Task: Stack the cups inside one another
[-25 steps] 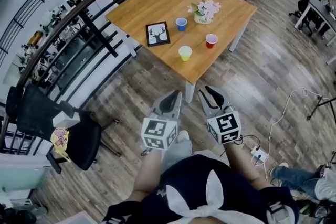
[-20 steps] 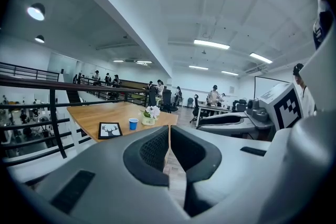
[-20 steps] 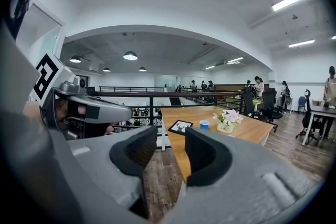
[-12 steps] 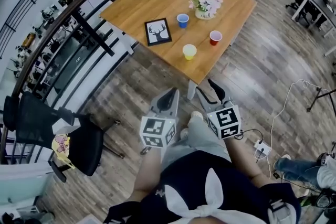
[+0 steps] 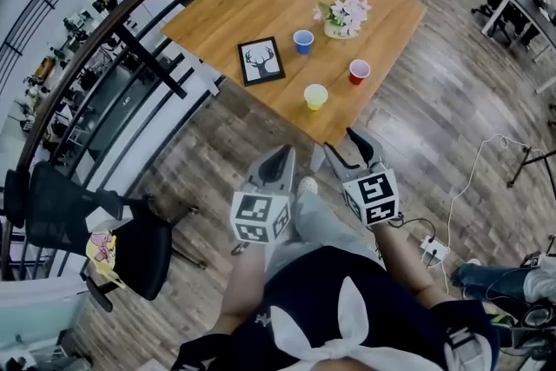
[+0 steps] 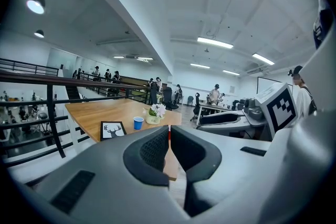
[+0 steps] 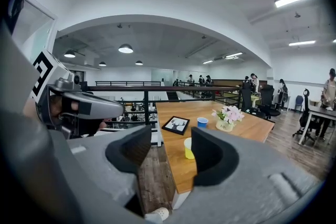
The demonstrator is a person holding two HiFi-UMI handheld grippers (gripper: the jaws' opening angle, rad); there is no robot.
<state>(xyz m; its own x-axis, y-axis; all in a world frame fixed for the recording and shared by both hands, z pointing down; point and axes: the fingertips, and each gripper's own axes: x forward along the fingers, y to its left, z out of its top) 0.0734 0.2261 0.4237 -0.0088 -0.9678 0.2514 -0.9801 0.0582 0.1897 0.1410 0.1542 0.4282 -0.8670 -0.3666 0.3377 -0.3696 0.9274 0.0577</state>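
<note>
Three cups stand apart on the wooden table (image 5: 252, 0): a yellow cup (image 5: 315, 96) near the front edge, a red cup (image 5: 359, 71) to its right and a blue cup (image 5: 302, 41) farther back. Both grippers hang over the floor, short of the table. My left gripper (image 5: 282, 159) is shut with nothing in it, its pads meeting in the left gripper view (image 6: 169, 136), where the blue cup (image 6: 138, 123) shows beyond. My right gripper (image 5: 342, 143) is open and empty; its jaws have just been opening. In the right gripper view (image 7: 170, 147) the yellow cup (image 7: 188, 148) shows between the fingers, far off.
A framed deer picture (image 5: 261, 61) and a flower pot (image 5: 341, 17) share the table with the cups. A dark railing (image 5: 156, 56) runs along the table's left side. An office chair (image 5: 95, 226) stands at the left, and a power strip (image 5: 432, 249) lies on the floor at the right.
Both grippers have moved forward towards the table's front corner as the person walks. The right gripper's jaws have spread apart. The left gripper's jaws have stayed together.
</note>
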